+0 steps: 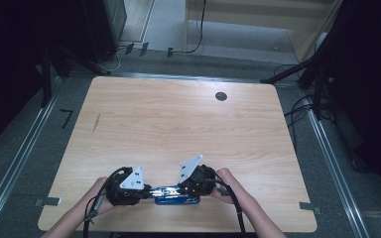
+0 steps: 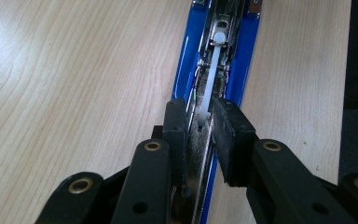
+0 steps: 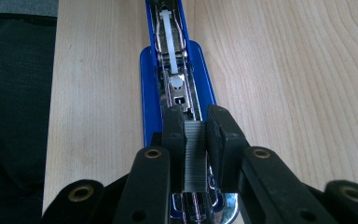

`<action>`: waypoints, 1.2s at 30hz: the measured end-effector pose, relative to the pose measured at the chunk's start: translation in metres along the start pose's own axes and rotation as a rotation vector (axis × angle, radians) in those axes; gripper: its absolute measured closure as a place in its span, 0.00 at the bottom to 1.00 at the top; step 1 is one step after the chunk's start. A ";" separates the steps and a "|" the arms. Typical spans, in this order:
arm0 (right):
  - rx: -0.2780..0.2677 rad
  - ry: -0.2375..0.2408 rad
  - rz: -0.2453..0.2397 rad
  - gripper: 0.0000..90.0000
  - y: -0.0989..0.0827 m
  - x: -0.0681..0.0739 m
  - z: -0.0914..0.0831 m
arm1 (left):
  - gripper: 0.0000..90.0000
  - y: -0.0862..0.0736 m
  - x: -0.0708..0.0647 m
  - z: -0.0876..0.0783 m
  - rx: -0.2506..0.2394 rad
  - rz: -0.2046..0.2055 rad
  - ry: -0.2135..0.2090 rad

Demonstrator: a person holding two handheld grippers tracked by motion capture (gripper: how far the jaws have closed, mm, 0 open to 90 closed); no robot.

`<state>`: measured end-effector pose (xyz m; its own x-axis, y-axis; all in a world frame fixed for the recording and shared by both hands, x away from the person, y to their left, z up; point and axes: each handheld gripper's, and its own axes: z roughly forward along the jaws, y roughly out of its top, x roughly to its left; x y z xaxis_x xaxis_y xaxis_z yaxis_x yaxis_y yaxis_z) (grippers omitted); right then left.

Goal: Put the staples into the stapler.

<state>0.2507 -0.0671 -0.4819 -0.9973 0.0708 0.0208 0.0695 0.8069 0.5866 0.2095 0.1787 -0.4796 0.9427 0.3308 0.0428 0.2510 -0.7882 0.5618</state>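
Blue stapler (image 1: 174, 194) lies open near the front edge of the wooden table (image 1: 178, 119), between the two hands, lengthwise left to right in the high view. In the left gripper view the stapler (image 2: 186, 60) runs up and away from the jaws, its metal staple channel (image 2: 214, 56) exposed with a white plastic pusher strip (image 2: 209, 79) down the middle. Left gripper (image 2: 200, 123) has its jaws nearly closed, clamped across the metal channel at one end, pads pressing on both sides. In the right gripper view the stapler (image 3: 150, 84) shows from the opposite end, blue base flat on the wood, same white pusher strip (image 3: 170, 46) farther up the channel. Right gripper (image 3: 196, 128) is closed on a strip of staples (image 3: 195, 156), a grey ribbed block gripped between the pads and sitting over the channel's near end; whether the strip already rests in the channel I cannot tell. In the high view the left gripper (image 1: 146, 191) and right gripper (image 1: 178, 191) face each other over the stapler, each with a grey triangular plate on top, cables trailing back toward the person. Left hand (image 1: 99, 196) and right hand (image 1: 225, 183) wrap the gripper bodies. A small dark round grommet (image 1: 221, 96) sits in the tabletop at the far side, well apart from the work. Grey floor (image 1: 25, 148) surrounds the table.
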 end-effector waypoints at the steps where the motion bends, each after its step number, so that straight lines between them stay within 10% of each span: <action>1: -0.002 0.003 -0.003 0.88 0.000 0.000 0.000 | 0.85 0.000 0.000 0.000 0.000 0.001 0.000; 36: 0.023 0.021 -0.063 0.88 -0.007 -0.001 -0.006 | 0.85 -0.001 0.000 -0.001 -0.001 -0.008 0.003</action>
<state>0.2513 -0.0763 -0.4816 -1.0000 0.0070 0.0018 0.0068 0.8227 0.5685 0.2087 0.1802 -0.4797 0.9401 0.3383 0.0408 0.2580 -0.7849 0.5633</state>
